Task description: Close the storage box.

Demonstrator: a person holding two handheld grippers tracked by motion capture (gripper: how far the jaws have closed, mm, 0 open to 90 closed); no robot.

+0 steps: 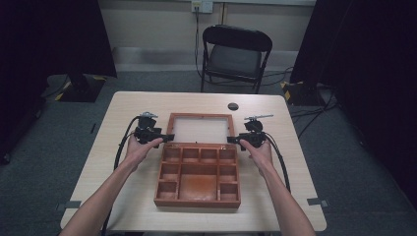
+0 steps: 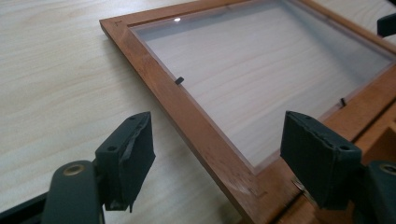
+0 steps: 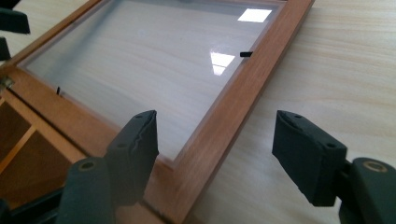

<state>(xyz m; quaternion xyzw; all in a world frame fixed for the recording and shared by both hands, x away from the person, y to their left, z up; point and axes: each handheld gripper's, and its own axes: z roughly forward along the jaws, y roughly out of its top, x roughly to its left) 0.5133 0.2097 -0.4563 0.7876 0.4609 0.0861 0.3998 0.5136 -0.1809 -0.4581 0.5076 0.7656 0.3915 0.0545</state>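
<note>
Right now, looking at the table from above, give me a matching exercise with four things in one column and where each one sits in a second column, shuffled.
Things:
1. box lid
2. compartment tray
3. folding chair
4. left gripper

Places:
A. on the floor beyond the table's far edge
B. at the lid's left frame, near the hinge
C. lying open and flat, farther from the person
D. nearer the person, divided into small cells

Pairs: 1-C, 2-D, 3-A, 4-B
</note>
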